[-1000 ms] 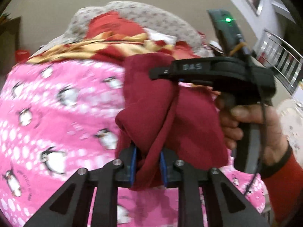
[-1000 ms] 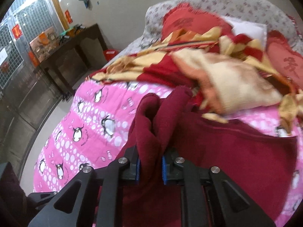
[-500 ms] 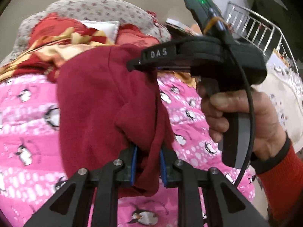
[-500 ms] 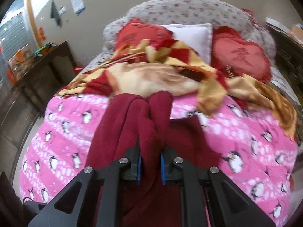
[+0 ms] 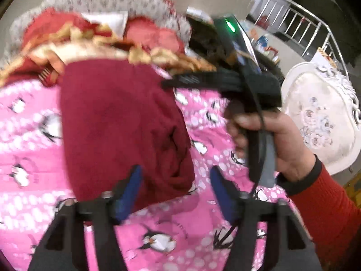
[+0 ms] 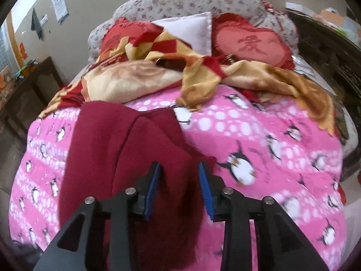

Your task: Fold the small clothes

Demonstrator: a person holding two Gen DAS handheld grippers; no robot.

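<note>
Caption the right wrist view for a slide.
Right gripper opening over a dark red garment lying on the pink penguin blanket, pads no longer pinching the cloth.

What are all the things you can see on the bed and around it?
dark red garment: one, dark red, folded over on the pink blanket, lying between the fingers of both grippers
pink blanket: one, pink with penguins, covering the bed
checked blanket: one, red and yellow, crumpled near the pillows
heart cushions: two, red, by the headboard
white pillow: one, white, between the cushions
headboard: one, pale floral, at the back
dark table: one, dark, left of the bed
white chair: one, white, right of the bed
left gripper: one, black with blue pads, opening, off the cloth
right gripper: one, black with blue pads, opening above the garment
hand: one, red sleeve, holding the right gripper
</note>
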